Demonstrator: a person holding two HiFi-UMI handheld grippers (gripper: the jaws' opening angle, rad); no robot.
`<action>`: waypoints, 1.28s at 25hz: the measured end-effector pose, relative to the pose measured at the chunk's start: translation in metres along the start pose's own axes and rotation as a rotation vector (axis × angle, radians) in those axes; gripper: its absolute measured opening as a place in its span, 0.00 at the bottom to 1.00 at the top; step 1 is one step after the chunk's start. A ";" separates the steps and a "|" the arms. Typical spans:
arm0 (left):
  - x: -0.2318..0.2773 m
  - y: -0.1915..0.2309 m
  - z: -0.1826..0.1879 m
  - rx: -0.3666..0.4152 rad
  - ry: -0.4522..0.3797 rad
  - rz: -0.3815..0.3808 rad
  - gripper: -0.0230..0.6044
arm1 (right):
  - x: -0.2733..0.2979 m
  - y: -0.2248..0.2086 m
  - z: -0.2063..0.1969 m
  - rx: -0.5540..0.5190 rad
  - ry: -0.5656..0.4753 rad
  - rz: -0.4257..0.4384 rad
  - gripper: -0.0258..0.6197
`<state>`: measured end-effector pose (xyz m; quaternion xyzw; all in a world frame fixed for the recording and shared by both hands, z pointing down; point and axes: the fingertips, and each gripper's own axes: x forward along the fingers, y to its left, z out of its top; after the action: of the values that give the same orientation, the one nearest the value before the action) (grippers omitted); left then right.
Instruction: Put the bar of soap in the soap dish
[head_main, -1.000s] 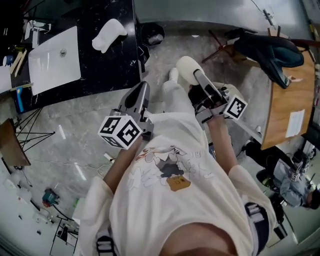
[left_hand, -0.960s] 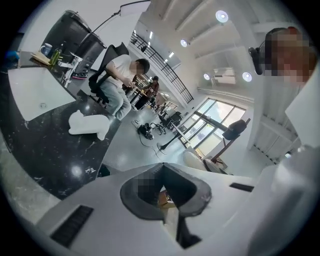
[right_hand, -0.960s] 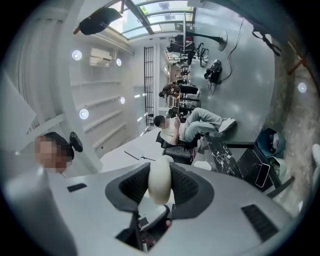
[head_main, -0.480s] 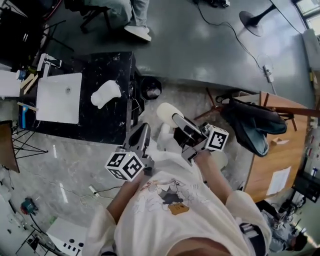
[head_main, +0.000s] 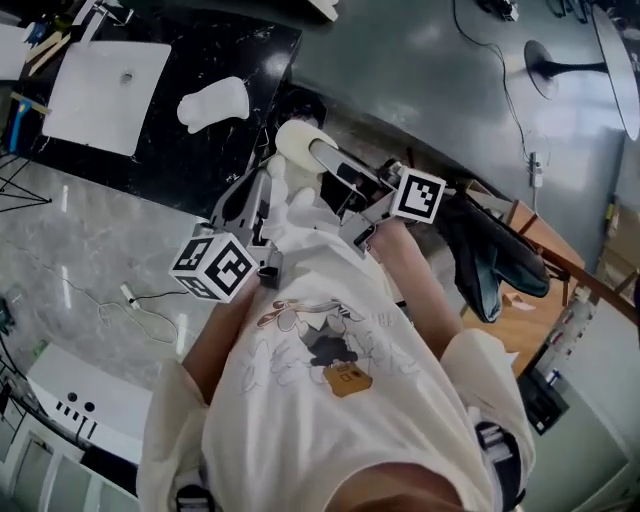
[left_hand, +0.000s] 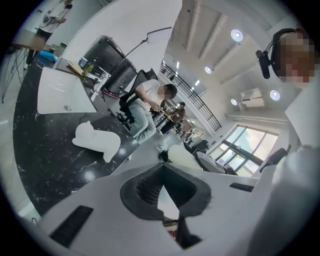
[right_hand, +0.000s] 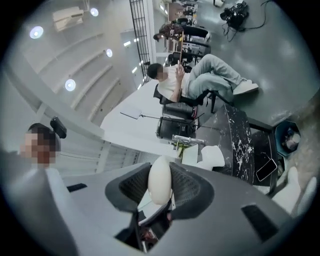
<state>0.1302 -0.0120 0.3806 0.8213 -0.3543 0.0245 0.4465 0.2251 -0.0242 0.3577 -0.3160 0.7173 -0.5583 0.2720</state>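
1. Black marble-look counter (head_main: 190, 150) top left in head view, w/ a white square basin (head_main: 105, 80) set on it
2. Floor: pale veined stone (head_main: 80, 240) beside the counter, smooth grey floor (head_main: 420, 70) beyond it; thin white cable (head_main: 140, 305) lies on the stone
3. Wooden table (head_main: 530, 305) at right, dark garment (head_main: 490, 265) draped over its edge
4. Round-based stand (head_main: 562, 62) on the grey floor, top right
5. Left gripper view: white ceiling w/ round lights (left_hand: 236, 35), big windows (left_hand: 242, 150) low at right, dark railing (left_hand: 192, 95) along an upper level
6. Right gripper view: black office chair (right_hand: 175, 107) past the counter's far end, a person seated in it
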 end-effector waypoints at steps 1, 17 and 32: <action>-0.002 0.008 0.002 -0.019 -0.015 0.023 0.05 | 0.010 -0.004 -0.002 0.005 0.041 -0.011 0.23; -0.031 0.113 0.036 -0.306 -0.319 0.263 0.05 | 0.149 -0.109 -0.003 0.014 0.581 -0.345 0.23; -0.015 0.118 0.043 -0.371 -0.350 0.269 0.05 | 0.189 -0.139 -0.014 -0.014 0.670 -0.553 0.23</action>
<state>0.0357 -0.0770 0.4338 0.6629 -0.5303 -0.1239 0.5138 0.1125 -0.1830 0.4892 -0.2994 0.6581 -0.6770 -0.1376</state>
